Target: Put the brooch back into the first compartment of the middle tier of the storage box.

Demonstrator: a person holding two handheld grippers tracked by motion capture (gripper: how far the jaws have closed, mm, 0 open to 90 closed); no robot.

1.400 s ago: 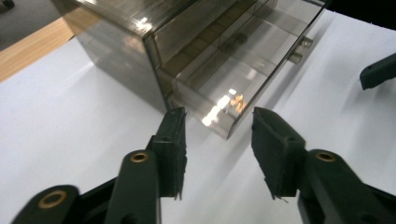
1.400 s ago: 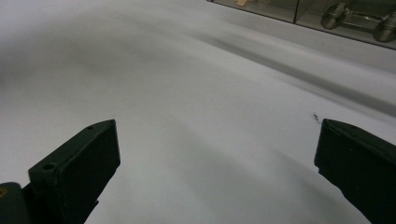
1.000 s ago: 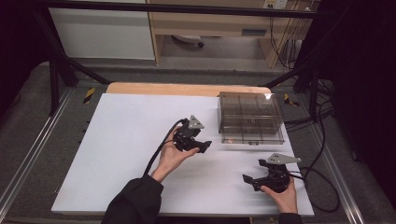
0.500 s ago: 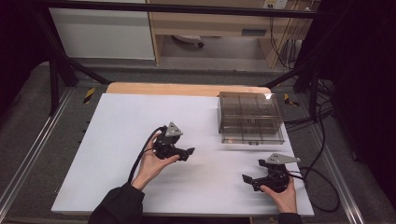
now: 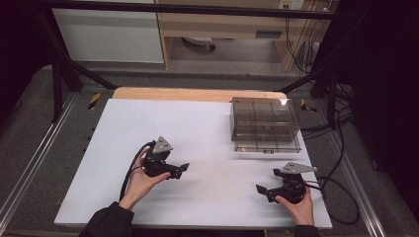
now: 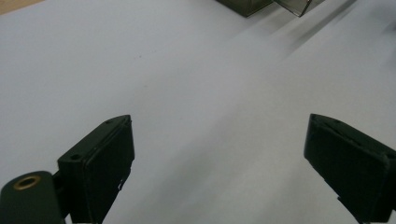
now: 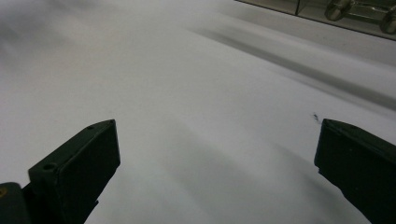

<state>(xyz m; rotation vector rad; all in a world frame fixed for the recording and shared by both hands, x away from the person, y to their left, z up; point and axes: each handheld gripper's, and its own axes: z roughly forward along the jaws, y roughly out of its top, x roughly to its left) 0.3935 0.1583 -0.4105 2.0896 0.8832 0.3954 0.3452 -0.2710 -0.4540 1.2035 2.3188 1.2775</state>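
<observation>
A smoky clear plastic box (image 5: pixel 266 124) with inner compartments stands at the table's back right. My left gripper (image 5: pixel 184 168) hovers over the white tabletop left of centre, well short of the box. Its jaws have just been opening and now stand wide with nothing between them (image 6: pixel 219 158). A corner of the box (image 6: pixel 261 5) shows at the top of the left gripper view. My right gripper (image 5: pixel 260 189) rests near the front right edge, open and empty (image 7: pixel 217 168). The box's lower edge with its metal latches (image 7: pixel 357 10) shows far off in the right gripper view.
The white tabletop (image 5: pixel 197 128) ends in a wooden strip (image 5: pixel 197 94) at the back. Black cables (image 5: pixel 341 187) loop off the right side. Metal rails (image 5: pixel 29 168) run along both sides of the table.
My left gripper has moved left and toward the person, away from the box, and its jaws have opened wider. The right gripper has stayed where it was.
</observation>
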